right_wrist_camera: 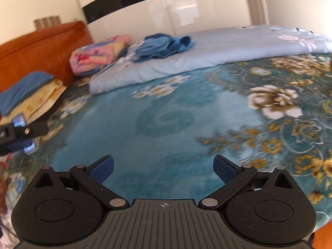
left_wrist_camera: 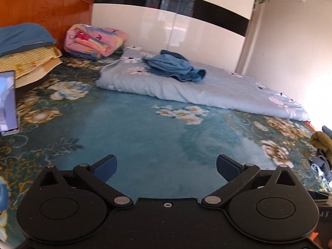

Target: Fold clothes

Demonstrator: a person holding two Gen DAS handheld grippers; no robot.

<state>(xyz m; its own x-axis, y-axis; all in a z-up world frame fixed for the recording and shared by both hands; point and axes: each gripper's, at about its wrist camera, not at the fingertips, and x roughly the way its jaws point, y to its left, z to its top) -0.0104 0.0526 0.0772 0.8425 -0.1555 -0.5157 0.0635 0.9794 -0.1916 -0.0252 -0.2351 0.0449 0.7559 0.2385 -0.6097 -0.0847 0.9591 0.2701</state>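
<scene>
Clothes: a crumpled blue garment [left_wrist_camera: 174, 65] is seen lying on the pale floral quilt [left_wrist_camera: 207, 89], well apart from both grippers.
Left gripper [left_wrist_camera: 166, 169]: fingers are spread wide, nothing is held.
Right gripper [right_wrist_camera: 164, 169]: fingers are likewise parted and empty.
Risk: quilt fabric may be pinched together with the garment if the grasp is set too deep.
Risk: a bunched layer may be caught, so the fold is spoiled.

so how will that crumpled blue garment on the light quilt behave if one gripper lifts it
The blue garment lies bunched in soft folds on the quilt, so it will likely be floppy and drape down. It looks like thick knit, probably light but bulky. A single pinch may leave parts trailing.
</scene>
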